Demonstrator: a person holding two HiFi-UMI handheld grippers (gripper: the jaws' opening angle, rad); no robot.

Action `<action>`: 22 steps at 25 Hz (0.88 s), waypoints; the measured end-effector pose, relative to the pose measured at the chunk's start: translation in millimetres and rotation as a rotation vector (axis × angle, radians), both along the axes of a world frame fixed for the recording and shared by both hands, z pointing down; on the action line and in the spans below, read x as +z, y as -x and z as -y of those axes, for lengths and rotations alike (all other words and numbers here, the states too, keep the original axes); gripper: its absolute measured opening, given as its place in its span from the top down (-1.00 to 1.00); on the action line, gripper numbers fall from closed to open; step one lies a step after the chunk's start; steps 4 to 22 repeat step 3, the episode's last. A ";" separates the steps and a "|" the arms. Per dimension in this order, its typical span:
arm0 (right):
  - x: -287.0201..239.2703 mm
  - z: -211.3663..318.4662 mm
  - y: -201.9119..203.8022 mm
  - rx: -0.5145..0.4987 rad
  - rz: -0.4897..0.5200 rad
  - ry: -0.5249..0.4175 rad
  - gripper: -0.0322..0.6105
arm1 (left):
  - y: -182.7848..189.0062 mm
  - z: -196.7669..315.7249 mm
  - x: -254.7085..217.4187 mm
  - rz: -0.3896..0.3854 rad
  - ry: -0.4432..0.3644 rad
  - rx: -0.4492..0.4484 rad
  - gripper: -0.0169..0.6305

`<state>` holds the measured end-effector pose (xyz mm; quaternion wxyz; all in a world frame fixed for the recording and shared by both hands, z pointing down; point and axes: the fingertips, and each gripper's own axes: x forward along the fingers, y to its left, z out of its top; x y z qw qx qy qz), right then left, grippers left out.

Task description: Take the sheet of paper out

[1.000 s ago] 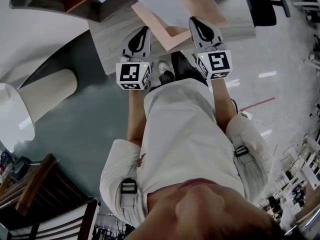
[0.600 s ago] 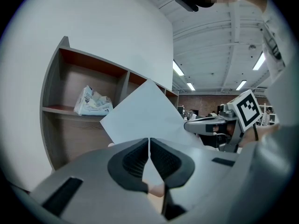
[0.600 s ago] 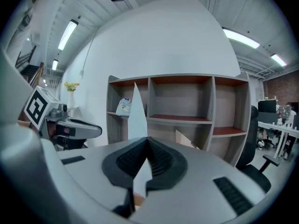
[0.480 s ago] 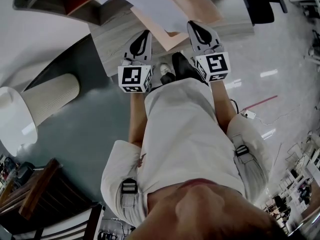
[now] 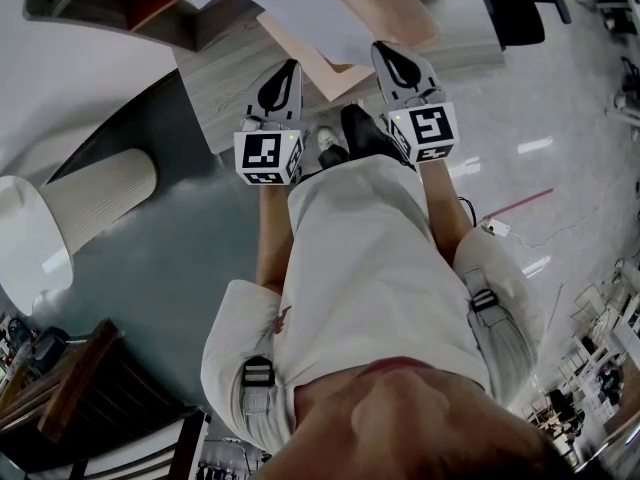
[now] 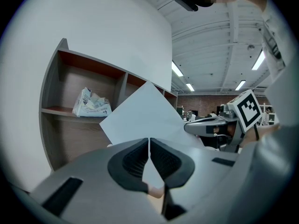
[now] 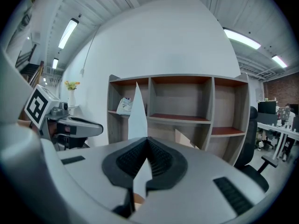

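1. Little has changed: the sheet [image 5: 310, 18] has crept only slightly further out of the folder [image 5: 400, 8], toward the person.
2. The right tongs [image 7: 147, 140] stay pinched on the sheet's corner. The left tongs [image 6: 149, 140], also pressed together, seem to clamp the folder's edge.
3. The pull-out looks nearly done.

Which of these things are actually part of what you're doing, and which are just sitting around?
Part of the job:
- sheet of paper, pinched by the right gripper
- tan envelope, its edge pinched by the left gripper

Just lying about:
- shelf unit
- crumpled packet on one shelf
- black office chair
- ribbed white column
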<state>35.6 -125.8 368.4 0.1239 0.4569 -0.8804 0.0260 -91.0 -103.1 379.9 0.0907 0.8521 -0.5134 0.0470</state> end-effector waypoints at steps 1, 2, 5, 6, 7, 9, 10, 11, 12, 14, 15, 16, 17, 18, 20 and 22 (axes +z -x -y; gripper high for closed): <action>0.4 0.1 -0.1 -0.001 -0.001 0.002 0.84 | -0.3 0.2 0.0 0.001 0.001 0.000 0.85; 0.7 0.2 -0.3 -0.001 -0.002 0.003 0.84 | -0.6 0.4 -0.1 0.001 0.001 0.001 0.85; 1.1 0.3 -0.4 -0.002 -0.003 0.005 0.84 | -0.9 0.6 -0.2 0.002 0.001 0.001 0.85; 1.1 0.3 -0.4 -0.002 -0.003 0.005 0.84 | -0.9 0.6 -0.2 0.002 0.001 0.001 0.85; 1.1 0.3 -0.4 -0.002 -0.003 0.005 0.84 | -0.9 0.6 -0.2 0.002 0.001 0.001 0.85; 1.1 0.3 -0.4 -0.002 -0.003 0.005 0.84 | -0.9 0.6 -0.2 0.002 0.001 0.001 0.85; 1.1 0.3 -0.4 -0.002 -0.003 0.005 0.84 | -0.9 0.6 -0.2 0.002 0.001 0.001 0.85; 1.1 0.3 -0.4 -0.002 -0.003 0.005 0.84 | -0.9 0.6 -0.2 0.002 0.001 0.001 0.85; 1.1 0.3 -0.4 -0.002 -0.003 0.005 0.84 | -0.9 0.6 -0.2 0.002 0.001 0.001 0.85; 1.1 0.3 -0.4 -0.002 -0.003 0.005 0.84 | -0.9 0.6 -0.2 0.002 0.001 0.001 0.85; 1.1 0.3 -0.4 -0.002 -0.003 0.005 0.84 | -0.9 0.6 -0.2 0.002 0.001 0.001 0.85; 1.1 0.3 -0.4 -0.002 -0.003 0.005 0.84 | -0.9 0.6 -0.2 0.002 0.001 0.001 0.85; 1.1 0.3 -0.4 -0.002 -0.003 0.005 0.84 | -0.9 0.6 -0.2 0.002 0.001 0.001 0.85; 1.1 0.3 -0.4 -0.002 -0.003 0.005 0.84 | -0.9 0.6 -0.2 0.002 0.001 0.001 0.85; 1.1 0.3 -0.4 -0.002 -0.003 0.005 0.84 | -0.9 0.6 -0.2 0.002 0.001 0.001 0.85; 1.1 0.3 -0.4 -0.002 -0.003 0.005 0.84 | -0.9 0.6 -0.2 0.002 0.001 0.001 0.85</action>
